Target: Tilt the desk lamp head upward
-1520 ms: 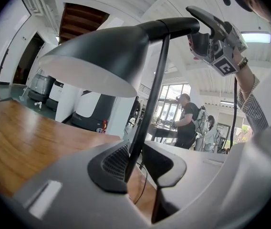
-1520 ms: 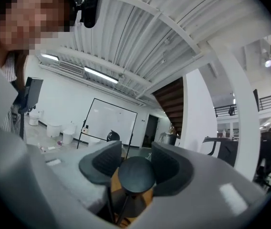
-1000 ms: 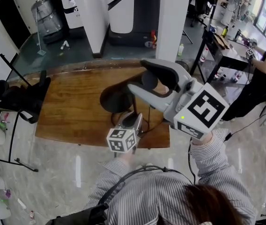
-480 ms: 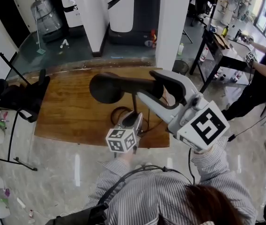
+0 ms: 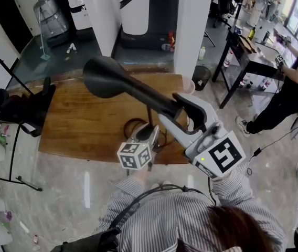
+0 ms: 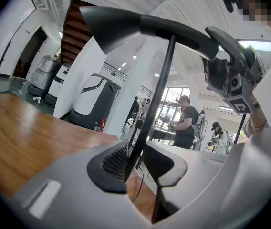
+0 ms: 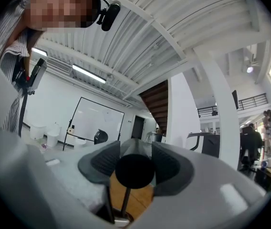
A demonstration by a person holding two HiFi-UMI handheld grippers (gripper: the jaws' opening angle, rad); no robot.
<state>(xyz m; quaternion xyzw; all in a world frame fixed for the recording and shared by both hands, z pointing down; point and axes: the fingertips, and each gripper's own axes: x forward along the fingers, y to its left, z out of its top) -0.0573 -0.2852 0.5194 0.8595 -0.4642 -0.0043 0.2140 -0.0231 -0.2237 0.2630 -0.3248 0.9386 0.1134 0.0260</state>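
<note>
While the person stands at the brown wooden table (image 5: 81, 122), each gripper has one part of the black desk lamp (image 5: 138, 91) between its jaws.

In the right gripper view, the right gripper (image 7: 135, 168) has its jaws quite wide, and both dark ribbed pads (image 7: 106, 162) press on the round rear end of the lamp's thick black arm (image 7: 134, 171). The head view shows this same right gripper (image 5: 179, 109) holding the arm (image 5: 151, 97) from behind, above the near part of the table.

In the left gripper view, the left gripper (image 6: 135, 159) has its jaws only a little apart. They pinch the thin black pole (image 6: 157, 89) of the lamp low down, with a pad on each side of it. In the head view the left gripper (image 5: 151, 133) is at the near edge of the table, below the right one, and the pole (image 5: 149, 117) goes up from it.

The cone-shaped black lamp head (image 5: 102, 75) is over the far half of the table. In the left gripper view the lamp head (image 6: 111, 25) is higher than the rear end of the arm (image 6: 183, 32), and its wide mouth opens down and to the left.

At the foot of the pole a dark ring (image 5: 133, 126) lies on the wood; I cannot tell if it is the base or a cable.
</note>
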